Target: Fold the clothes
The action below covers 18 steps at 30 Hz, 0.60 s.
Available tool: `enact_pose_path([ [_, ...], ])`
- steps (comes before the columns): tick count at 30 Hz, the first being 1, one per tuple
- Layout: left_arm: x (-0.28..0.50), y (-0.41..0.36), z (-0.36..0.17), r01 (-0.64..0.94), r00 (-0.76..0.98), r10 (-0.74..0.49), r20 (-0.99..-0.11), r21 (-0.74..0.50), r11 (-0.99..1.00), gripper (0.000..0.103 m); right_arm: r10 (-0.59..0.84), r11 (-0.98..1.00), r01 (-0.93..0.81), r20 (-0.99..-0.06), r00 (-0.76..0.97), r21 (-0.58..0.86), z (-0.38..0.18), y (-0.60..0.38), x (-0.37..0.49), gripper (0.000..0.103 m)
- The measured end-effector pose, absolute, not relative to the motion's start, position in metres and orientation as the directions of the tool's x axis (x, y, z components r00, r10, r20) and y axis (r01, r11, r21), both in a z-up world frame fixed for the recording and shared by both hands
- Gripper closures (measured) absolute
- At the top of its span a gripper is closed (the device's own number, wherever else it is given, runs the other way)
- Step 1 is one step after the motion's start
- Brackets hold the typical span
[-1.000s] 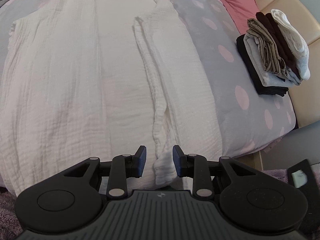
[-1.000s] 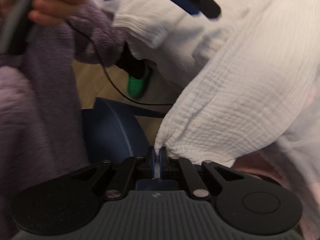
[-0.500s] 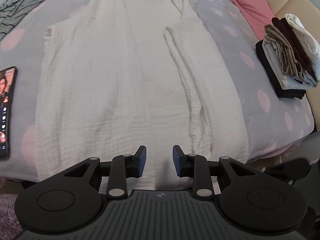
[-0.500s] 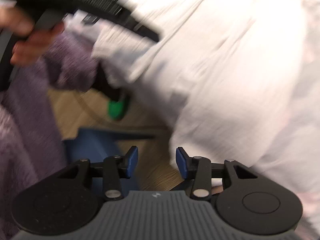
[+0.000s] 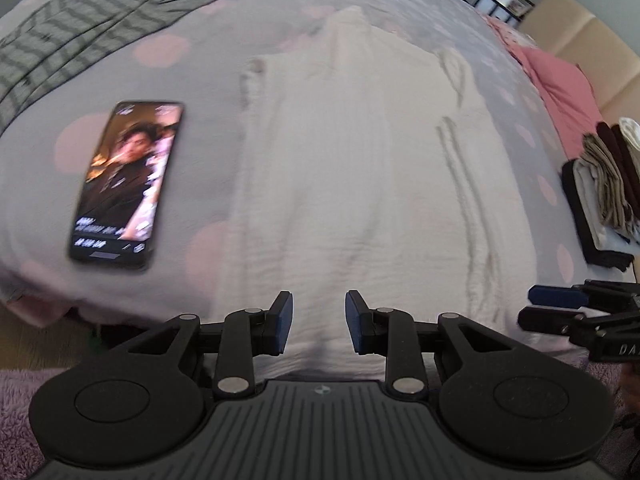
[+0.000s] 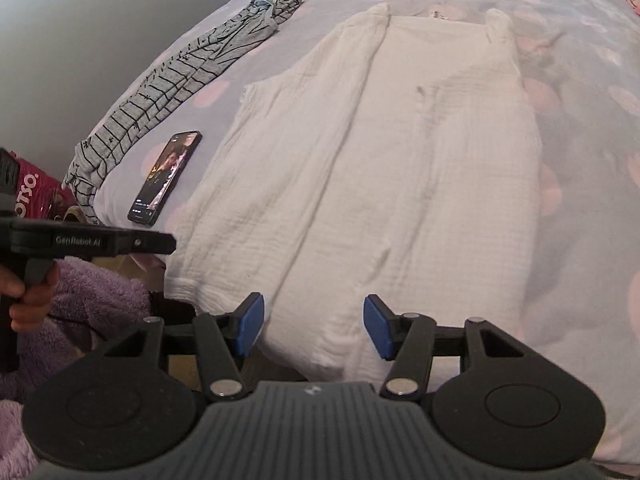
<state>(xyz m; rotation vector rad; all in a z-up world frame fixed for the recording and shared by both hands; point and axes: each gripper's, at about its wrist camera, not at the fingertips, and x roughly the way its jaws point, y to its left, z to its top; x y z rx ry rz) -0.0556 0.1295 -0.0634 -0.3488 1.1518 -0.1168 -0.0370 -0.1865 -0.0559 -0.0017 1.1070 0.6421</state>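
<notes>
Across the centre of both views lies the white garment (image 6: 360,168), spread flat on the bed (image 6: 592,20), its near hem at the mattress edge just ahead of both tools. One long side (right of centre in the left wrist view) appears turned inward, with a lengthwise crease running up the cloth; the rest is still a single broad panel.

Left gripper (image 5: 319,326): jaws apart and opening slightly, nothing between the pads; it hovers above the near hem without touching it.

Right gripper (image 6: 313,326): jaws opening, moderately wide, nothing held; the hem lies beyond and below the pads.

Progress, as a judgement: the first lengthwise fold looks done, the opposite side and the crosswise folds remain. A stack of folded clothes (image 5: 600,184) at the right edge of the left wrist view suggests earlier items are finished, and a grey striped garment (image 6: 176,84) at upper left still lies unfolded.

A phone (image 6: 165,178) with a lit screen rests on the bedcover just beside the white garment's left edge (it may obstruct the next fold). A hand (image 6: 28,292) in a purple fleece sleeve holds the left tool.
</notes>
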Motion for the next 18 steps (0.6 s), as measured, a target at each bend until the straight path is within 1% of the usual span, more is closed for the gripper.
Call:
enact_pose_path([
  [5,-0.067,0.146,-0.079,-0.122,0.388,-0.214,-0.897,-0.279,0.952,0.066,0.502,0.784,-0.536,-0.827,0.253,0.312,-0.06,-0.157,-0.03,0.044],
  [9,-0.072,0.15,-0.091,-0.11,0.38,-0.26,-0.888,-0.323,0.94,0.063,0.517,0.751,-0.582,-0.827,0.223,0.312,-0.063,-0.141,-0.027,0.043],
  [12,-0.073,0.144,-0.093,-0.081,0.375,-0.274,-0.886,-0.325,0.942,0.063,0.518,0.737,-0.601,-0.83,0.206,0.311,-0.066,-0.131,-0.026,0.043],
  [17,-0.07,0.14,-0.1,-0.065,0.366,-0.288,-0.885,-0.333,0.941,0.086,0.51,0.732,-0.607,-0.84,0.186,0.31,-0.072,-0.124,-0.024,0.043],
  [18,-0.069,0.141,-0.101,-0.072,0.367,-0.282,-0.886,-0.329,0.942,0.093,0.509,0.732,-0.607,-0.841,0.184,0.31,-0.073,-0.123,-0.024,0.043],
])
